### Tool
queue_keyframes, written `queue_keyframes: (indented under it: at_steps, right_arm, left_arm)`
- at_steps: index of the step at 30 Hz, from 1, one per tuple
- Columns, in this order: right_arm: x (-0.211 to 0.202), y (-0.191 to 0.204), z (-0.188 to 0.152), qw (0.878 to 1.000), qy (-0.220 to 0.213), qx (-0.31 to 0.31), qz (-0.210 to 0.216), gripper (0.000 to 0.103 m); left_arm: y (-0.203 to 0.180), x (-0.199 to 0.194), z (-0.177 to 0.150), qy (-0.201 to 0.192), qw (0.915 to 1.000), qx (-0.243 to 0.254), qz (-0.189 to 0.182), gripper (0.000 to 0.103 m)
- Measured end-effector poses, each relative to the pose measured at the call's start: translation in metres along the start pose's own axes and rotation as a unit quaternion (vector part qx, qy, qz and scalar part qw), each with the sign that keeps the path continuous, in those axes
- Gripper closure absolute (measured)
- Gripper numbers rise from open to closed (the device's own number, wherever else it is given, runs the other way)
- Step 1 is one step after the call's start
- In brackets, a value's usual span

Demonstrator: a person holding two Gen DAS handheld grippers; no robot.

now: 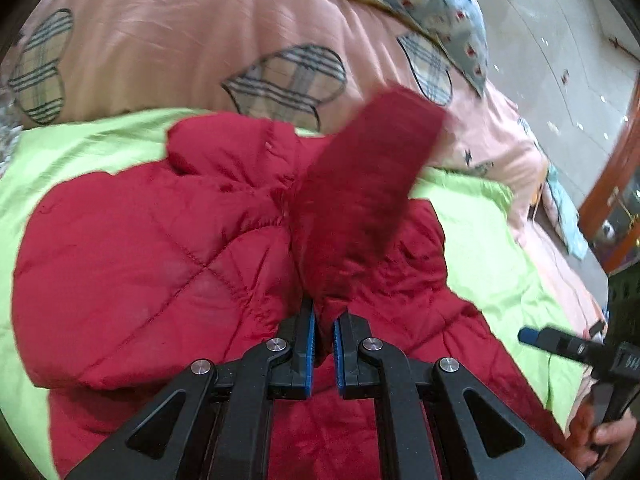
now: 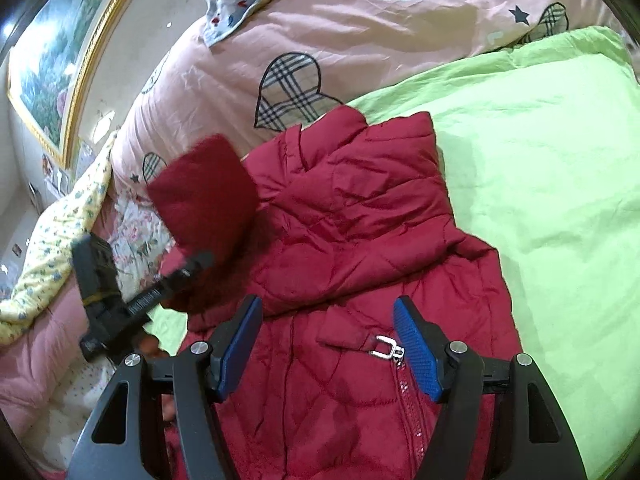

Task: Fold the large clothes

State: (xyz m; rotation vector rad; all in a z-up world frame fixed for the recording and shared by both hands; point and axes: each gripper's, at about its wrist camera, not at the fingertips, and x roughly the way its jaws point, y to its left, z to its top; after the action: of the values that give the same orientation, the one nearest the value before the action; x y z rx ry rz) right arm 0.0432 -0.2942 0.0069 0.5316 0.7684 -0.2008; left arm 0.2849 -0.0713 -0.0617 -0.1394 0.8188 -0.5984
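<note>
Currently my left gripper is clamped on the red quilted puffer jacket's sleeve, lifted over the jacket on the near lime-green sheet; my right gripper hangs released above it.

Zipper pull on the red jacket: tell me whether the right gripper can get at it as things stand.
Probably yes. The right gripper stands open over the red jacket, and the zipper pull lies exposed between its fingers, nothing covering it. The left gripper holds the sleeve off to the side.
</note>
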Motion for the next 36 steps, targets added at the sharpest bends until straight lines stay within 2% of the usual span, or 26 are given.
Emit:
queue_keyframes:
  at_steps: [9,16,19,20,21,23,26,29,33,36]
  right_arm:
    - [0.016,-0.014,0.032,0.998,-0.01,0.049,0.049,0.033]
    - [0.052,-0.026,0.057,0.989,0.012,0.107,0.1,0.032]
    - [0.072,-0.026,0.063,0.989,0.027,0.111,0.098,0.033]
    - [0.079,-0.026,0.064,0.988,0.032,0.114,0.101,0.041]
    - [0.088,-0.026,0.064,0.987,0.039,0.115,0.104,0.065]
    - [0.098,-0.025,0.062,0.988,0.053,0.11,0.096,0.094]
    - [0.1,-0.02,0.061,0.991,0.049,0.093,0.082,0.096]
    - [0.09,-0.017,0.063,0.994,0.035,0.071,0.075,0.097]
    - [0.076,-0.018,0.068,0.997,0.015,0.052,0.062,0.097]
    - [0.074,-0.025,0.063,0.999,0.015,0.032,0.029,0.097]
  left_arm:
    - [-0.019,0.054,0.006,0.036,0.9991,0.023,-0.003,0.098]
    - [-0.023,0.062,0.001,0.04,0.9985,0.036,0.006,0.097]
    - [-0.022,0.059,-0.002,0.042,0.9985,0.036,0.004,0.097]
    - [-0.022,0.059,-0.002,0.043,0.9985,0.035,0.004,0.097]
    - [-0.021,0.057,-0.005,0.046,0.9983,0.035,0.006,0.097]
    - [-0.021,0.056,-0.007,0.056,0.9977,0.036,0.008,0.087]
    - [-0.017,0.045,-0.01,0.069,0.997,0.031,-0.018,0.072]
    - [-0.01,0.027,-0.011,0.06,0.9973,0.023,-0.035,0.062]
    - [0.006,0.002,-0.005,0.041,0.9988,0.013,-0.022,0.062]
    - [0.022,-0.011,0.005,0.027,0.9996,0.006,0.001,0.062]
